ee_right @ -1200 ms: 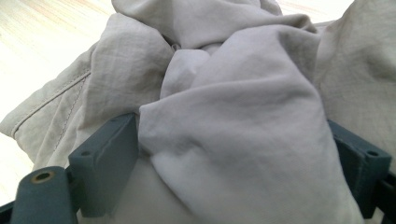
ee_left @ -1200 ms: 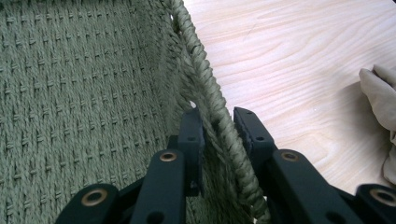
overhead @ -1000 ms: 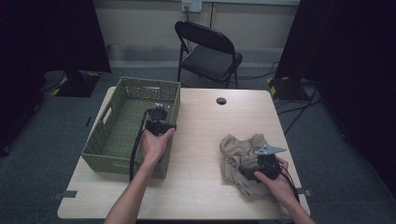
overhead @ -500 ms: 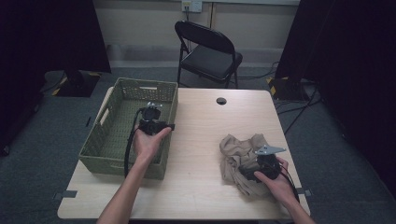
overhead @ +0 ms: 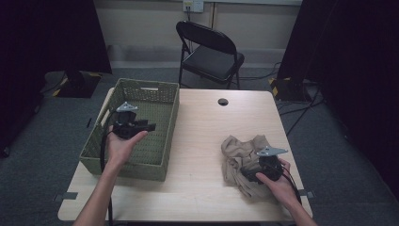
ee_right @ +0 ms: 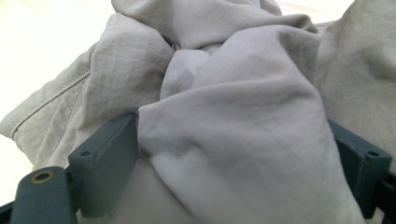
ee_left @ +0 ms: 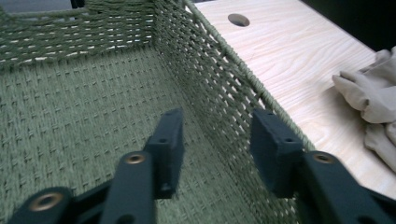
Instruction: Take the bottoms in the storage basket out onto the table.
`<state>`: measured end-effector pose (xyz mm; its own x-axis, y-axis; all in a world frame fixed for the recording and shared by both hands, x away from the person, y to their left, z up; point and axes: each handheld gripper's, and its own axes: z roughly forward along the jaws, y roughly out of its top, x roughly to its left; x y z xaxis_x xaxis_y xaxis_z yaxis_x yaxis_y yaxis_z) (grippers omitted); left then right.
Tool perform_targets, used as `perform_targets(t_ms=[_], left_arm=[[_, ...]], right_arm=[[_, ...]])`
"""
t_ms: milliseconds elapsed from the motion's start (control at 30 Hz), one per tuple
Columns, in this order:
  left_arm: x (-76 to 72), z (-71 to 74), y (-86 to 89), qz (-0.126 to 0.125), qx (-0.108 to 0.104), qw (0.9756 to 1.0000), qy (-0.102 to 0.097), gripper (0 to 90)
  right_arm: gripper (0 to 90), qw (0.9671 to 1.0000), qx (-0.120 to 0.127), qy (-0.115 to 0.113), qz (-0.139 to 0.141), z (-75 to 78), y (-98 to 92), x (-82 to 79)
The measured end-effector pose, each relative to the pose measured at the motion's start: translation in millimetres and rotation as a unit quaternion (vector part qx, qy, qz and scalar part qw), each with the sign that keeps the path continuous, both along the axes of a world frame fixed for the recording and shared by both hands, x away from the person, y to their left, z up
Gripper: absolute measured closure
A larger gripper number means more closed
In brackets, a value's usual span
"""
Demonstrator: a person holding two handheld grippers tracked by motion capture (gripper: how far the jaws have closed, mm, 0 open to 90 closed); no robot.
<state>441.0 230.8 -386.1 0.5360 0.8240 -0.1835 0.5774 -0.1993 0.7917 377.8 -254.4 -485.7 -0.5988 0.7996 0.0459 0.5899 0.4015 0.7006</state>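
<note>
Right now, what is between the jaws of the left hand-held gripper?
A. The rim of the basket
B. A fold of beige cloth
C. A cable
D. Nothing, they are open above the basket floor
D: in the left gripper view the left hand-held gripper has its jaws apart with nothing between them, over the woven floor of the green basket.

On the table, the left gripper hovers over the green basket, jaws empty and just opened, while the right gripper rests on the beige cloth; a chair stands behind.
</note>
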Motion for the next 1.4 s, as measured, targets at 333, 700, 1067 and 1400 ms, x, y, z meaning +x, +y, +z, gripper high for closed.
perform_targets(t_ms=[333, 700, 1067, 1400], left_arm=[[-16.4, 12.3, 39.0, 0.024, 0.013, 0.9994, -0.019, 56.6], [-27.6, 5.9, 95.3, 0.088, 0.025, 0.9958, -0.011, 70.1], [-36.2, 4.1, 141.6, 0.158, 0.045, 0.9864, 0.002, 56.4], [-34.5, -22.7, 157.4, 0.136, 0.035, 0.9891, 0.042, 59.9]], right_arm=[[12.8, 1.0, 0.0, -0.001, 0.0, -0.2, 0.0, 0.1], [12.7, 1.0, 0.0, 0.0, -0.002, -0.3, 0.3, 0.2], [12.7, 1.0, 0.0, 0.0, -0.002, -0.3, 0.6, 0.5], [12.6, 1.0, -0.001, -0.001, -0.003, -0.3, 1.1, 0.7]])
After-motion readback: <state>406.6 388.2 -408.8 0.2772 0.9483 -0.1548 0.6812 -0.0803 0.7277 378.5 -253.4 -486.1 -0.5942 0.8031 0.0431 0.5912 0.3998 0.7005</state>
